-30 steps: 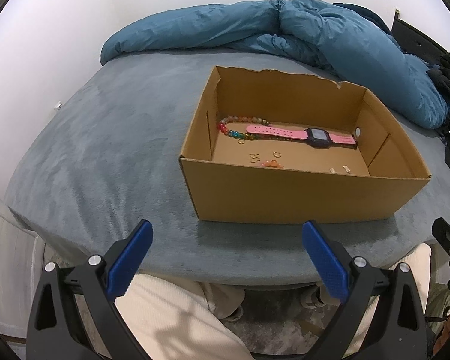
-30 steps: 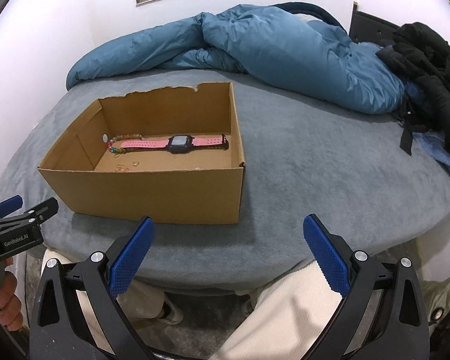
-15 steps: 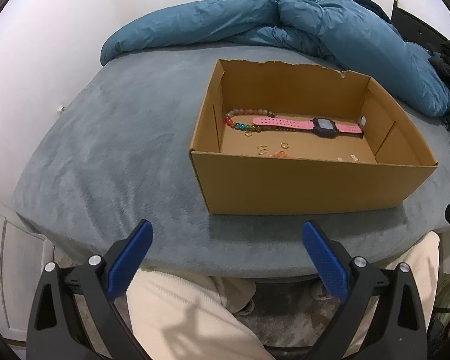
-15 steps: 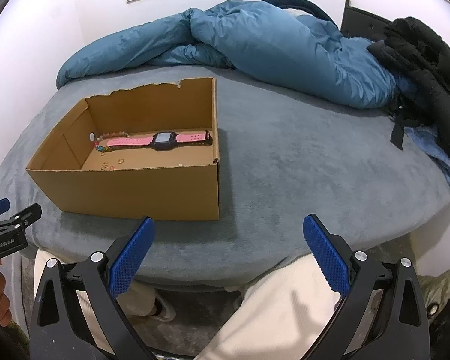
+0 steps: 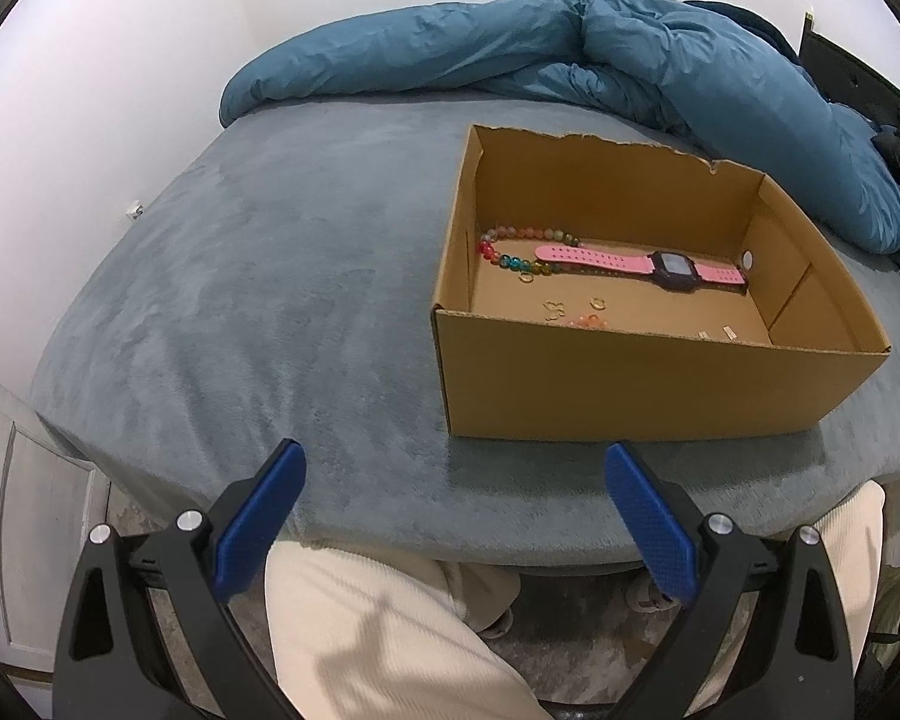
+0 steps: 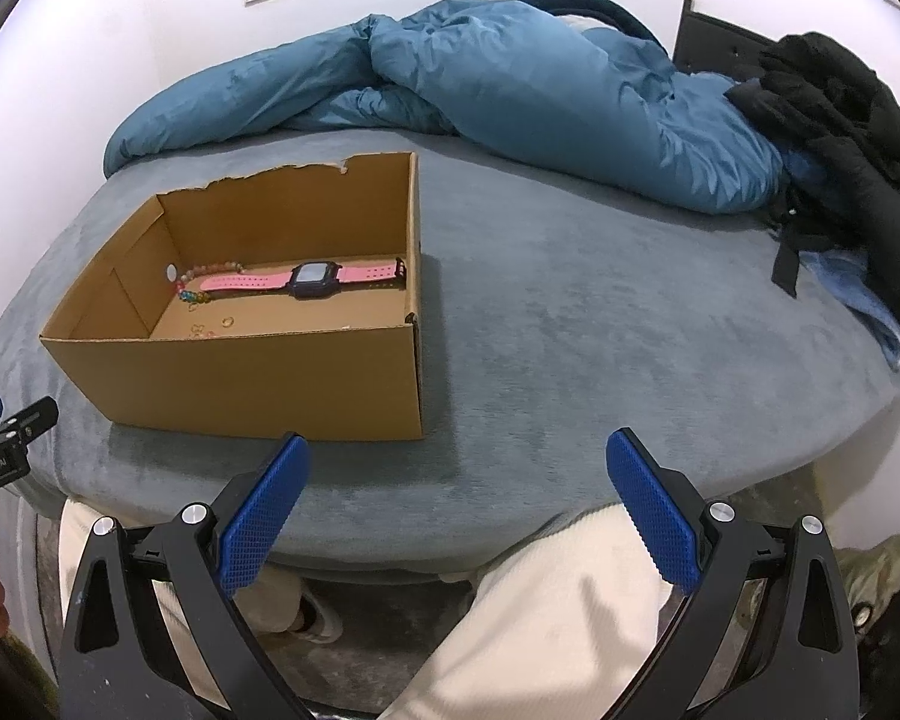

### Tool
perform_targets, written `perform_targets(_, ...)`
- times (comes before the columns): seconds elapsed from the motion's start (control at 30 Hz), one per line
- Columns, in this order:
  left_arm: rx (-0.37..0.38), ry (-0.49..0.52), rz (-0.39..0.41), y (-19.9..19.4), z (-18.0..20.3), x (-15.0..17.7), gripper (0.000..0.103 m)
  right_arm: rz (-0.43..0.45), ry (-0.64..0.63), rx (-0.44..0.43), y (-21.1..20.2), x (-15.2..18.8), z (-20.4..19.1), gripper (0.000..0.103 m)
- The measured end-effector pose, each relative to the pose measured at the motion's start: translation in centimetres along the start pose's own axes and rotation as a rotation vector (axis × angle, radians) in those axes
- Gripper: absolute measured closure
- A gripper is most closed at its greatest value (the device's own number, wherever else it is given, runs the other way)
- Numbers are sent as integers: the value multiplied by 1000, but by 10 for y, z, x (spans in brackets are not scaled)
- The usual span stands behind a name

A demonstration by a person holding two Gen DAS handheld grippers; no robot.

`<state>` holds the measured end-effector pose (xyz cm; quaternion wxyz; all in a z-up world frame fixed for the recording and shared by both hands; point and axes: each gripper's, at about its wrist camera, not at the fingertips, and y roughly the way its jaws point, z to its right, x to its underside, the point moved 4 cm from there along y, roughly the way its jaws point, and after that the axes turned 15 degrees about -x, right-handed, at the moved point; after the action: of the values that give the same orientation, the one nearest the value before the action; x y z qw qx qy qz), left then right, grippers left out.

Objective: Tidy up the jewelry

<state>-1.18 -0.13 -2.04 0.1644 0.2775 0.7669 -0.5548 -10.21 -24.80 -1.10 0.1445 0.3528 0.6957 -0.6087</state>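
Left wrist view, box (image 5: 630, 384) wall hiding orange beads (image 5: 588, 320), tiny rings (image 5: 597, 302) indistinct

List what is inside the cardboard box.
Inside the cardboard box: a pink watch, a multicoloured bead bracelet and small gold rings. The near wall hides the front floor strip.

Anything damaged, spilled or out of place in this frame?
The cardboard box has a ragged, torn far rim. Inside, small gold rings lie loose on the floor near the beaded bracelet and pink watch. Nothing has spilled onto the bed.
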Motion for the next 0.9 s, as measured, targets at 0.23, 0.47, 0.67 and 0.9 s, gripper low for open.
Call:
perform_targets(0.23,8,-7,-5,-4,-4,-3,6,2,-12,-7,-4,-4,-6,8)
perform_targets(0.47,17,7,6,-26,-10,-19,6,1,-22,-30,-15,-22,-21,8)
perform_targets(0.67,17,10,9,-42,-16,-34,6,-4,-15,-57,-19,-39,-33,8)
perform_targets(0.9,30,10,-23,-44,-18,-40,6,-25,-3,-42,-16,-48,-41,8)
